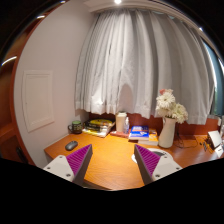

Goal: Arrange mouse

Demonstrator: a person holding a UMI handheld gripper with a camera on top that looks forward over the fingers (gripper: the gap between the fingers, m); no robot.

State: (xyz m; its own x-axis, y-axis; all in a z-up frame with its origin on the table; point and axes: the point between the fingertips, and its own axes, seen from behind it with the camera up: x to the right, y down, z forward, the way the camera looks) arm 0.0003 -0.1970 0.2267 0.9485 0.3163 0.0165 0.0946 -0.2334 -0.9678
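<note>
Gripper view:
Claw (pixel 112 165): fingers apart, empty, above the bench (pixel 110 160).
Mouse (pixel 71 145): on the bench, left of the vase (pixel 167 131), beyond the left finger.
Approach: swing left, descend, straddle the mouse squarely before closing.

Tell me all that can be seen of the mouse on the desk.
The mouse is small, dark and rounded, seemingly plastic. It lies flat on the bare orange wooden desk, alone, near the desk's left end, in front of a dark jar. It sits beyond the left finger of the gripper, whose open fingers do not touch it. No cable is discernible.
</note>
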